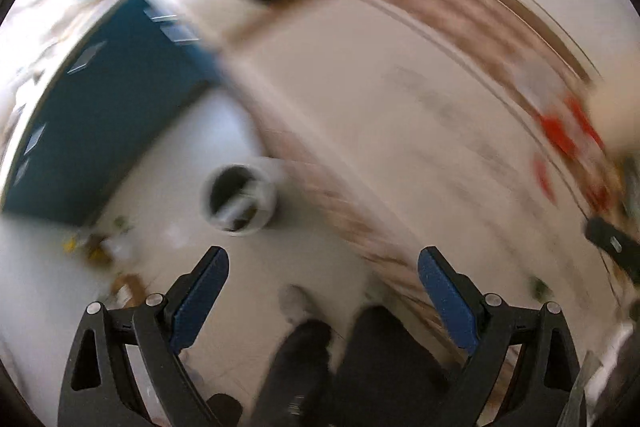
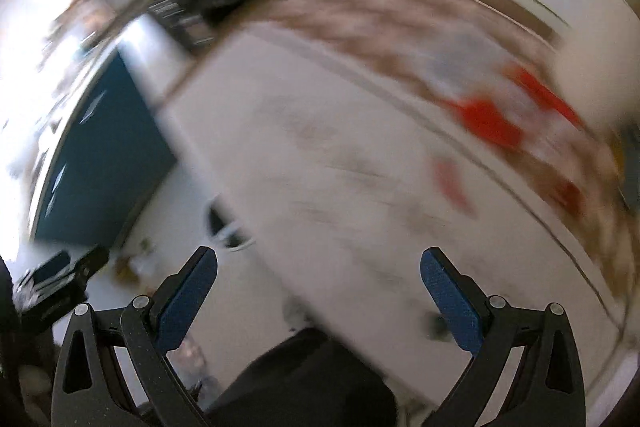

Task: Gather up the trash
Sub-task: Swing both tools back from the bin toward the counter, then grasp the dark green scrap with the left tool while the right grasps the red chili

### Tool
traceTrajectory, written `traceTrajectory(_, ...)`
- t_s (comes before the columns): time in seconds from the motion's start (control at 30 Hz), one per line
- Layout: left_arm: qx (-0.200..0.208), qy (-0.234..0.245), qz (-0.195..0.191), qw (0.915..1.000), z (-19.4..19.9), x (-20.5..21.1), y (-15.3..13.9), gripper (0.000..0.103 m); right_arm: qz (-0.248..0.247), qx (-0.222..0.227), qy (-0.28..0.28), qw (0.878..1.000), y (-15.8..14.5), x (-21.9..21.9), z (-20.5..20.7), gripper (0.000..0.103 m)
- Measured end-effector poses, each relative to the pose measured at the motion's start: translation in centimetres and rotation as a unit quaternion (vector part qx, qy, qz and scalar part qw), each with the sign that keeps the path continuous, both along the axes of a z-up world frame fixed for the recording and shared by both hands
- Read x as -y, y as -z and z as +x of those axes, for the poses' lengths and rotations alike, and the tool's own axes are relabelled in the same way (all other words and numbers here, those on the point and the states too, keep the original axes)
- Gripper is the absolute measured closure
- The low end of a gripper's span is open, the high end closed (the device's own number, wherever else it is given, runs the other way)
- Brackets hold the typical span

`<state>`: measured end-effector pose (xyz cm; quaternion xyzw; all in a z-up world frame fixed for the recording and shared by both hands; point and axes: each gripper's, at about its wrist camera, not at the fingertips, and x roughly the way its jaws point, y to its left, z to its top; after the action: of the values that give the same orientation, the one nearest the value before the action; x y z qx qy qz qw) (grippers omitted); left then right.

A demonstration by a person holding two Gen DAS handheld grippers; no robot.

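Observation:
Both views are heavily motion-blurred. My left gripper (image 1: 322,263) is open and empty, held high above the floor near the white table's (image 1: 400,115) edge. A white trash bin (image 1: 239,201) with a dark inside stands on the floor below, ahead of the left fingers; it also shows in the right wrist view (image 2: 228,227), partly hidden by the table edge. My right gripper (image 2: 318,263) is open and empty above the white table (image 2: 340,147). Red, blurred items (image 2: 488,119) lie at the table's far right; they also show in the left wrist view (image 1: 560,131).
A blue panel (image 1: 104,99) stands on the left by the pale floor. Small yellowish scraps (image 1: 92,247) lie on the floor left of the bin. The person's dark trousers (image 1: 360,367) fill the bottom middle. A dark object (image 1: 612,243) pokes in at the right.

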<state>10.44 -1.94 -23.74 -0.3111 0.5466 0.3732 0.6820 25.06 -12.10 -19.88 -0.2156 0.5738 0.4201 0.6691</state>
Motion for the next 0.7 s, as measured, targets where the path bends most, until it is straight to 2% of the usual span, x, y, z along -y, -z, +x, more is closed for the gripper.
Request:
traceTrajectory(0.1, 0.011, 0.095, -0.052, 0.9941, 7.0, 4.5, 2.1, 0.009, -0.023, -0.005, 0.081, 0.996, 2.1, 5.2, 6.2, 0.018)
traceTrajectory(0.17, 0.013, 0.151, -0.085, 0.9848, 10.8, 7.6, 3.5, 0.016, -0.034, -0.015, 0.126, 0.991, 3.4, 8.7, 9.5, 0.039)
traceTrajectory(0.3, 0.007, 0.216, -0.127, 0.9680, 15.7, 12.1, 5.7, 0.033, -0.046, -0.023, 0.188, 0.981, 5.1, 13.9, 13.5, 0.039)
traceTrajectory(0.37, -0.007, 0.239, -0.135, 0.9616, 17.2, 13.5, 6.8, 0.050, -0.051, -0.025, 0.206, 0.977, 5.8, 15.8, 14.9, 0.039)
traceTrajectory(0.4, -0.016, 0.244, -0.136, 0.9599, 17.6, 13.9, 7.3, 0.073, -0.053, -0.025, 0.213, 0.975, 6.0, 16.6, 15.3, 0.039)
traceTrajectory(0.43, -0.027, 0.247, -0.138, 0.9588, 17.8, 14.1, 7.8, 0.080, -0.055, -0.028, 0.221, 0.973, 6.3, 17.6, 15.8, 0.039)
traceTrajectory(0.57, -0.027, 0.238, -0.114, 0.9641, 18.0, 13.2, 7.2, 0.083, -0.057, -0.037, 0.232, 0.970, 7.1, 19.2, 16.5, 0.039)
traceTrajectory(0.7, -0.034, 0.177, -0.039, 0.9828, 16.8, 8.4, 5.3, 0.084, -0.048, -0.049, 0.220, 0.973, 7.4, 18.2, 16.7, 0.039)
